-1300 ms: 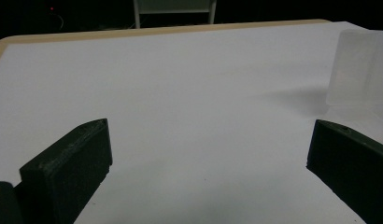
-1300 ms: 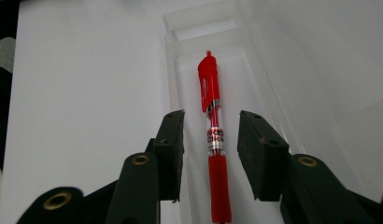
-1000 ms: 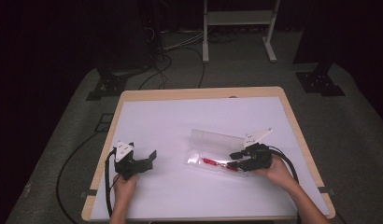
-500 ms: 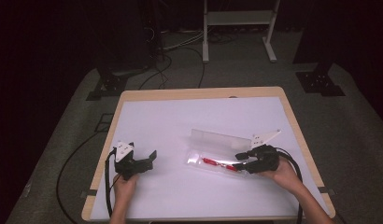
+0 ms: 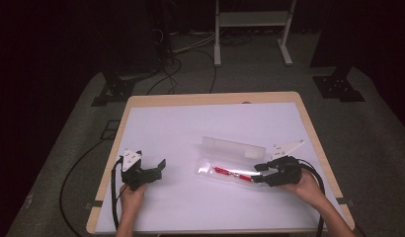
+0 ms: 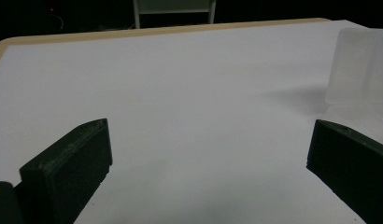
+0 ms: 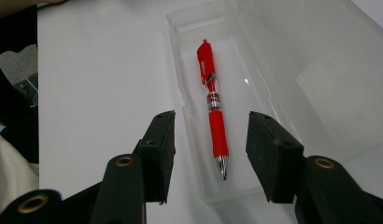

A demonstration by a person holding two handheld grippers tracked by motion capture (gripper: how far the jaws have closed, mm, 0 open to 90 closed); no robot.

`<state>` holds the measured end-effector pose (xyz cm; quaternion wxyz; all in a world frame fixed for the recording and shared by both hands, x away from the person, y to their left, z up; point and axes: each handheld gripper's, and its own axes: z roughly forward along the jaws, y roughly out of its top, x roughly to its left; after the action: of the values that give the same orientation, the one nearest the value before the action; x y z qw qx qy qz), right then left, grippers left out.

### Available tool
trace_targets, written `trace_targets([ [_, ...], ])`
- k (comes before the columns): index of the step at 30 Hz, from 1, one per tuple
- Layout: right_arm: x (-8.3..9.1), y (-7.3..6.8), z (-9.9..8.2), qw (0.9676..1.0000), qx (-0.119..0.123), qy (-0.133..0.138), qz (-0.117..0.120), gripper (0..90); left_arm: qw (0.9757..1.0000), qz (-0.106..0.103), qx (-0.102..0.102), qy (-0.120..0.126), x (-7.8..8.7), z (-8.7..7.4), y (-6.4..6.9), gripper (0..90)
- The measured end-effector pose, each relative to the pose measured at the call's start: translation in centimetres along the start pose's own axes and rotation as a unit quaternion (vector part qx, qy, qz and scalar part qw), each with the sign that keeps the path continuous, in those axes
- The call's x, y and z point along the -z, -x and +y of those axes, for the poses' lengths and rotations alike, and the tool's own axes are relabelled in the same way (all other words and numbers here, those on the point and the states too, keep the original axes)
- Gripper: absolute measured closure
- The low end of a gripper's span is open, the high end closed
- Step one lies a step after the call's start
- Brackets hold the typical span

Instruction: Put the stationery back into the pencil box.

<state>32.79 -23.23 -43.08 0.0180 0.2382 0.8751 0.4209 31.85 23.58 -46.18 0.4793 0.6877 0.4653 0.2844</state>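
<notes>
A red pen [image 7: 213, 105] lies lengthwise in the tray of a clear plastic case [image 7: 192, 135], tip toward the camera; from above the red pen [image 5: 232, 173] and the clear case [image 5: 225, 148], its lid standing up behind, sit right of the table's middle. My right gripper [image 7: 211, 149] is open, its jaws either side of the pen's tip end, just above the case. In the high view that right gripper [image 5: 257, 173] is at the case's right end. My left gripper [image 5: 160, 168] rests open on the white table [image 5: 190, 128] at the left, apart from the case [image 6: 362, 65].
The white tabletop has a wooden rim [image 5: 210, 98]. Cables [image 5: 72, 173] trail off the left side over the dark floor. A white stand [image 5: 250, 19] is beyond the far edge. A person's other hand and its gripper [image 7: 17, 70] appear at the right gripper view's left edge.
My right gripper has drawn back slightly to the right along the case. The left gripper has stayed put.
</notes>
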Motion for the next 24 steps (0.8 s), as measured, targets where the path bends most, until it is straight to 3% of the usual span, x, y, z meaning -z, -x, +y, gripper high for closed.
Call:
trace_targets([
  [24, 2.3, 0.8, -2.9, 0.9997, -0.018, -0.004, -0.019, 50.7, 1.0000, 0.000, -0.002, 0.001, 0.0, 0.0, 0.0, 0.0],
])
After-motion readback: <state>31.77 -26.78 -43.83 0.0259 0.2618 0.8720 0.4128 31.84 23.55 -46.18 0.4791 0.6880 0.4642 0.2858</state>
